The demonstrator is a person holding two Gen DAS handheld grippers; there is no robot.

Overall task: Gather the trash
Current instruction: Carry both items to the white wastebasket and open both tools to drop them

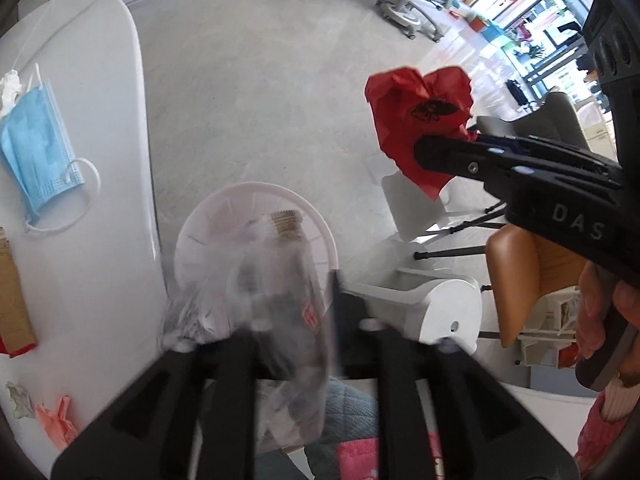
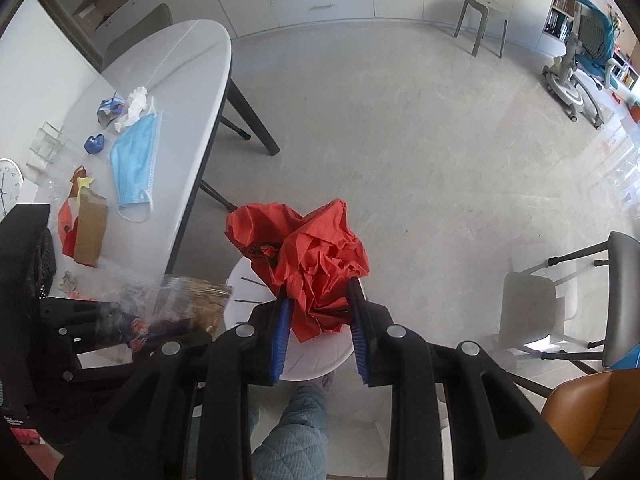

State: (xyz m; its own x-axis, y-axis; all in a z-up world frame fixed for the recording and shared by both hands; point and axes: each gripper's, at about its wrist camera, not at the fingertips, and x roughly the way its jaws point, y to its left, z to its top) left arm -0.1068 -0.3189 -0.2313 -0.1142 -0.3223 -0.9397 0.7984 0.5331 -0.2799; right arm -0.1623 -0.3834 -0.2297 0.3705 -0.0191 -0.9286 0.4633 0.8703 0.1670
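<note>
My left gripper [image 1: 280,332] is shut on a clear plastic bottle [image 1: 280,276], blurred, held above a white waste bin [image 1: 224,208] on the floor beside the table. My right gripper [image 2: 320,308] is shut on a crumpled red paper [image 2: 316,256] and holds it over the same bin [image 2: 320,356]. In the left wrist view the red paper [image 1: 416,120] and right gripper [image 1: 452,148] are at the upper right. The bottle also shows in the right wrist view [image 2: 168,304] at the left.
On the white table [image 1: 100,160] lie a blue face mask [image 1: 36,148], brown cardboard [image 2: 90,228], white tissue [image 2: 134,110], blue wrappers [image 2: 94,144] and pink scraps [image 1: 56,424]. Chairs [image 2: 584,412] stand at the right; a grey stool [image 2: 484,20] stands far back.
</note>
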